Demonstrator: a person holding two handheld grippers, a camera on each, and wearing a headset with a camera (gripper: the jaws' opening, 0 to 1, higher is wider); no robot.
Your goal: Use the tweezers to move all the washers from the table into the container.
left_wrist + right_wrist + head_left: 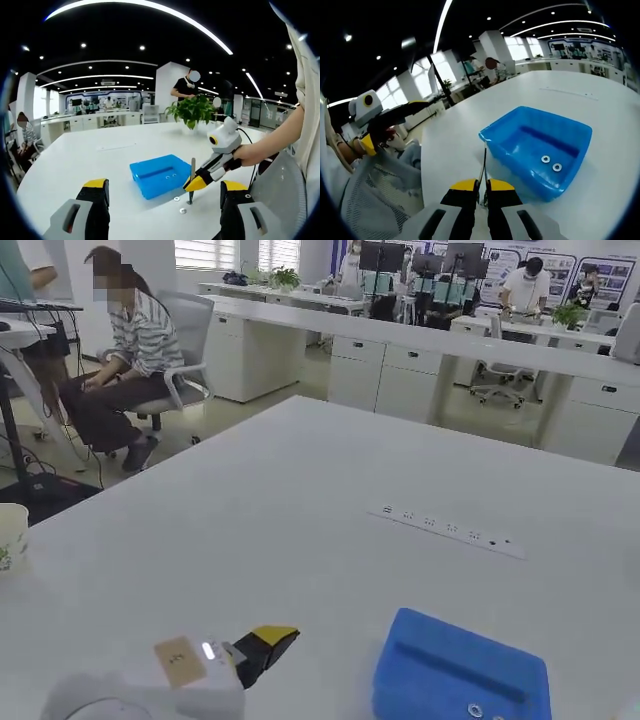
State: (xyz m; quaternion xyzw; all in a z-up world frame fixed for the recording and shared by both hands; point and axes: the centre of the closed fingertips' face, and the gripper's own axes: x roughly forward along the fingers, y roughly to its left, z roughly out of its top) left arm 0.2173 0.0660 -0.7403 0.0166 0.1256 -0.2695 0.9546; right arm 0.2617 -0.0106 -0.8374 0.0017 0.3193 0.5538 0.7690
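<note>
A blue container [460,670] sits on the white table [300,500] at the near right, with two washers [475,709] inside. In the left gripper view, two more washers [176,199] lie on the table just in front of the container [150,182]. The tweezers [192,180] stand tip-down beside them, held by my right gripper [197,184]. From the right gripper view, that gripper [482,187] is shut on the tweezers [483,160], which point at the container's [535,140] near wall. My left gripper [163,186] is open and holds nothing. It lies left of the container [268,642].
A paper cup [10,535] stands at the table's left edge. A power strip [447,530] is set in the table beyond the container. A potted plant [192,111] stands farther along the table. A person sits on a chair [125,350] across the aisle.
</note>
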